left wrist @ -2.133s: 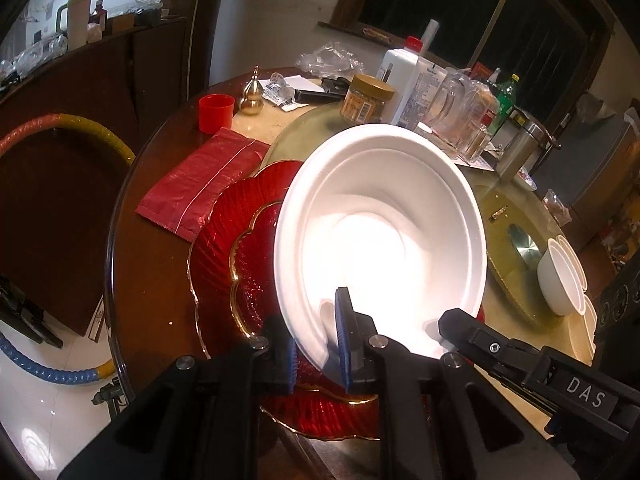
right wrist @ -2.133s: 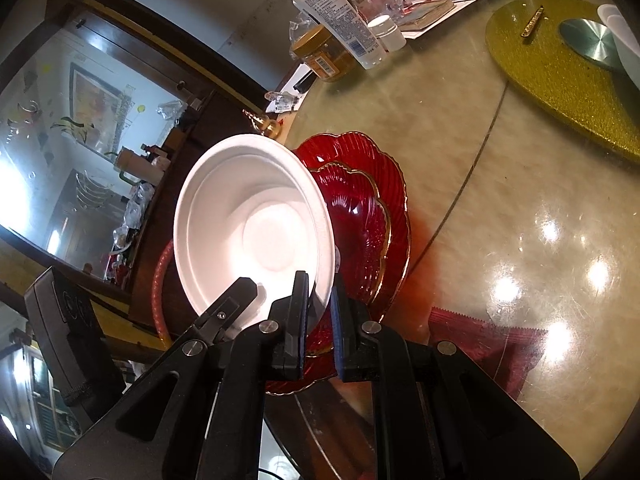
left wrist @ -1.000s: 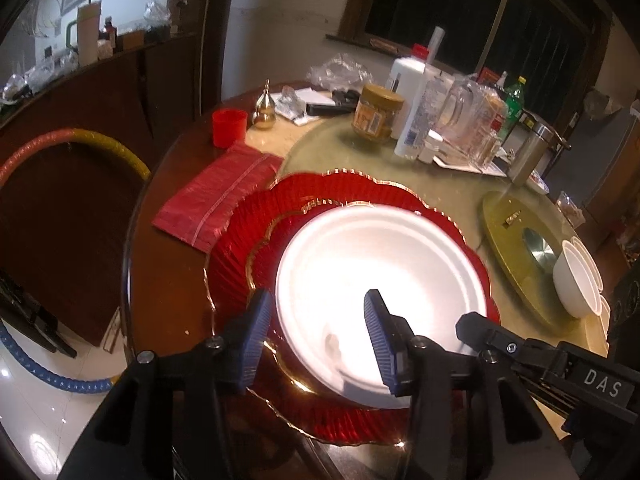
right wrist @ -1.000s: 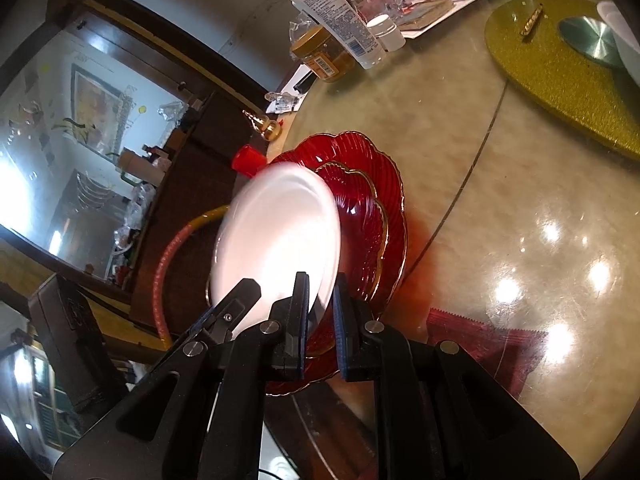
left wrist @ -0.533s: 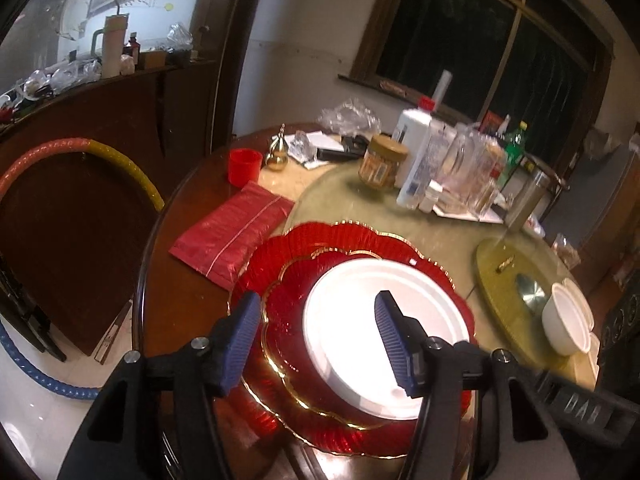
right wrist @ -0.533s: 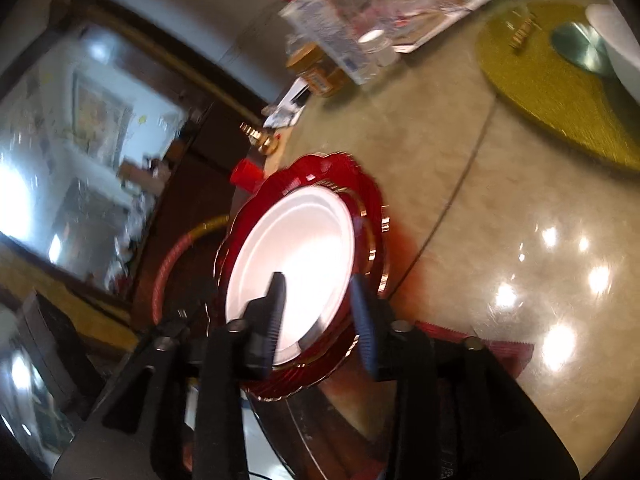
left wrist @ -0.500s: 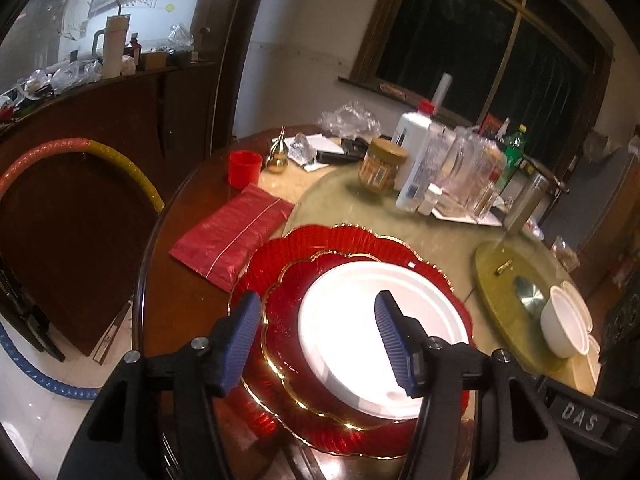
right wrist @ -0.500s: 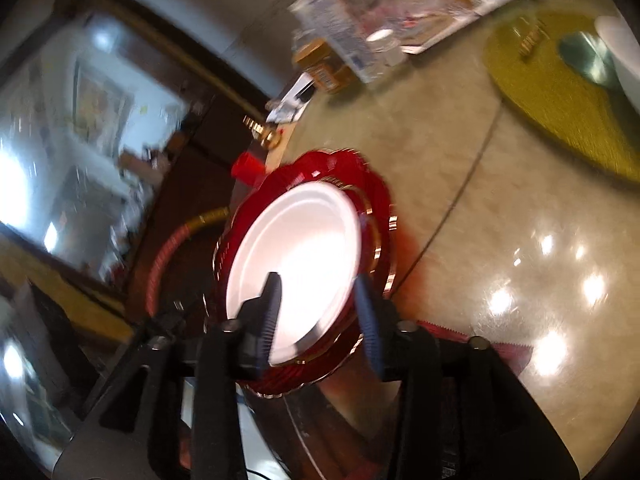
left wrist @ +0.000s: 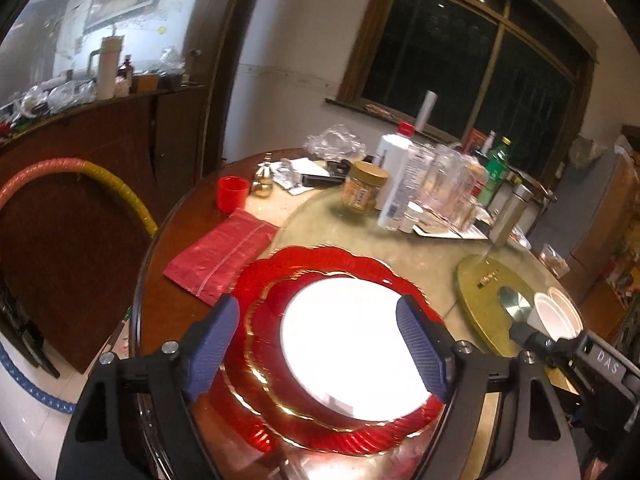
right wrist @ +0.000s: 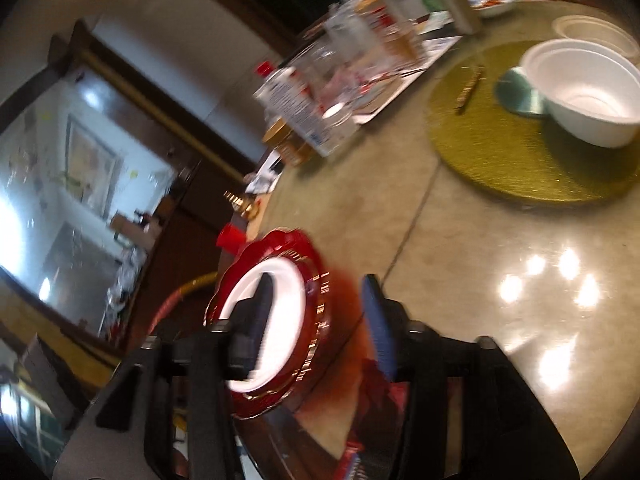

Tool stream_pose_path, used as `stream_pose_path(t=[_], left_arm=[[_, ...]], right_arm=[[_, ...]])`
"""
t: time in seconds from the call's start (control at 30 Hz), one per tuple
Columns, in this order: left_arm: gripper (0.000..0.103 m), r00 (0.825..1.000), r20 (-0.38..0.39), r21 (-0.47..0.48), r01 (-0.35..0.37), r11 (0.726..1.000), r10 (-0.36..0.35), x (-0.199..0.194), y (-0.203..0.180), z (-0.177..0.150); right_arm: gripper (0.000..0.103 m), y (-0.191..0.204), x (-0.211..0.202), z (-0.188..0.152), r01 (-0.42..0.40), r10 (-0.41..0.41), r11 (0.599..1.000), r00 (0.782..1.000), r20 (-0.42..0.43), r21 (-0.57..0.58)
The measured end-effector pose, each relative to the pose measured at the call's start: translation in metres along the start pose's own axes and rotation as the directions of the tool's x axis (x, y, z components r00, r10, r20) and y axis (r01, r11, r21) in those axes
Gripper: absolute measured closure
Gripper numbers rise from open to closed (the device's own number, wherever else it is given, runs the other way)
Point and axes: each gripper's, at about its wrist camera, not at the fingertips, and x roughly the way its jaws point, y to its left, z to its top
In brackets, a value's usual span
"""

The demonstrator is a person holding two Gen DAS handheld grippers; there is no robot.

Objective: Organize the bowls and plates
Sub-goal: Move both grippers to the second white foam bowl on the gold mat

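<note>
Both the left gripper [left wrist: 320, 354] and right gripper [right wrist: 320, 326] hang released and empty above the white plate [left wrist: 352, 344], which sits centered on the stacked red plates [left wrist: 264, 280] at lower centre, nested by size.

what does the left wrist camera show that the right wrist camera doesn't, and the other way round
Only the left wrist view shows the folded red cloth lying whole beside the red plates, the dark window, and the right gripper at its edge. Only the right wrist view looks down into the white bowl standing on the gold mat, with a second bowl behind it. Both show the white plate lying on the stacked red plates, the red cup, the white bottle, and open jaws holding nothing; the left gripper is open too.
</note>
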Motion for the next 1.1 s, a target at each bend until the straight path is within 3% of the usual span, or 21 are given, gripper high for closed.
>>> stream_pose_path(t=[0.2, 0.3, 0.4, 0.5, 0.6, 0.7, 0.87, 0.97, 1.1], left_arm=[[0.02, 0.996, -0.061, 0.105, 0.074, 0.992, -0.068, 0.006, -0.038, -0.009], [0.02, 0.991, -0.092, 0.173, 0.115, 0.978, -0.101, 0.008, -0.064, -0.016], [0.02, 0.981, -0.14, 0.231, 0.164, 0.959, -0.134, 0.012, -0.089, -0.024], [0.02, 0.966, -0.205, 0.278, 0.215, 0.936, -0.161, 0.018, -0.115, -0.032], [0.02, 0.939, -0.281, 0.303, 0.281, 0.91, -0.197, 0.028, -0.143, -0.035], [0.02, 0.918, -0.328, 0.291, 0.323, 0.901, -0.223, 0.039, -0.165, -0.033], [0.02, 0.899, -0.376, 0.272, 0.34, 0.9, -0.226, 0.059, -0.194, -0.03], [0.02, 0.871, -0.426, 0.216, 0.362, 0.907, -0.246, 0.076, -0.208, -0.027], [0.02, 0.865, -0.449, 0.189, 0.336, 0.923, -0.224, 0.099, -0.228, -0.025]], right_arm=[[0.039, -0.031, -0.015, 0.007, 0.006, -0.005, 0.996, 1.0, -0.008, 0.09], [0.03, -0.045, -0.029, 0.013, 0.003, -0.004, 0.992, 1.0, 0.008, 0.128], [0.03, -0.062, -0.045, 0.017, 0.006, -0.011, 0.986, 1.0, 0.025, 0.168], [0.03, -0.08, -0.06, 0.022, 0.022, -0.029, 0.979, 0.999, 0.032, 0.203], [0.03, -0.102, -0.075, 0.027, 0.027, -0.04, 0.967, 0.998, 0.045, 0.252], [0.03, -0.128, -0.092, 0.033, 0.027, -0.055, 0.947, 0.995, 0.078, 0.32], [0.03, -0.163, -0.112, 0.043, -0.004, -0.058, 0.902, 0.99, 0.131, 0.432], [0.03, -0.175, -0.117, 0.05, -0.038, -0.04, 0.879, 0.987, 0.153, 0.476], [0.03, -0.183, -0.117, 0.062, -0.058, -0.04, 0.86, 0.983, 0.18, 0.508]])
